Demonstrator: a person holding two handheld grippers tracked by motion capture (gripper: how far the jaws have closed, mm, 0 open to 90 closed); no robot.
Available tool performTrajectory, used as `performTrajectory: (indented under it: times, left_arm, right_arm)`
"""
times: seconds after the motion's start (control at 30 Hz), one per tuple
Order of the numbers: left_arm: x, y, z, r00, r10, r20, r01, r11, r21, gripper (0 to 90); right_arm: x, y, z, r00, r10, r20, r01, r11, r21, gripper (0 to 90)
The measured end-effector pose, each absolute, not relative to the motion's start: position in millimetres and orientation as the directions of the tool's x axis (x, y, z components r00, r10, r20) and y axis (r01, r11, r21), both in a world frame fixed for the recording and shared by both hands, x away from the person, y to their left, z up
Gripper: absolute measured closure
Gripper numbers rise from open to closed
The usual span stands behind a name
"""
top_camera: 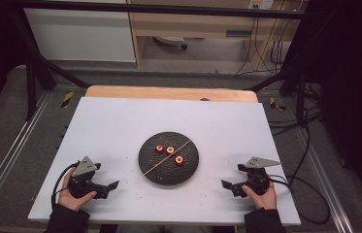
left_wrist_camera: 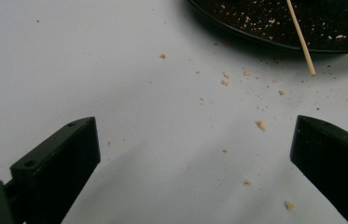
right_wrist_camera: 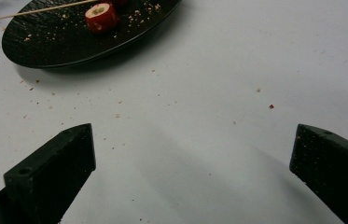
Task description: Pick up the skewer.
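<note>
Resting near the table's (top_camera: pixel 120 121) front corners, the left gripper (top_camera: pixel 113 186) and right gripper (top_camera: pixel 227 186) gape empty; probably starting: the stick (top_camera: pixel 165 158) and three red rolls (top_camera: pixel 170 150) await on the central plate (top_camera: pixel 149 170)

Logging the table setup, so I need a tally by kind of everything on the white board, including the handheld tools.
Round black textured plate: 1
Red filled roll slices: 3
Thin wooden skewer: 1
Handheld black claws: 2
Total: 7
</note>
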State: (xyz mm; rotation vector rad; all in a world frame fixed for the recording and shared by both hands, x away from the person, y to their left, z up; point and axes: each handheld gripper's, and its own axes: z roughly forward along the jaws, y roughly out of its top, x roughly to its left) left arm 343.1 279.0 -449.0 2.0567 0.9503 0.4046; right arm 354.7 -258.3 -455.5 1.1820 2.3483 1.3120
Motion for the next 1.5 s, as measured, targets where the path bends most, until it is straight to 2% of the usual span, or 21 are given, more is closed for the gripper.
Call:
performTrajectory:
  times: [1.5]
  left_arm:
    - [342.6,237.0,-427.4,0.693,0.721,-0.023,0.472,-0.429,0.770,1.4]
  right_arm:
    - [355.2,-258.3,-455.0,-0.669,0.716,0.202,0.545,0.287,0.788,0.5]
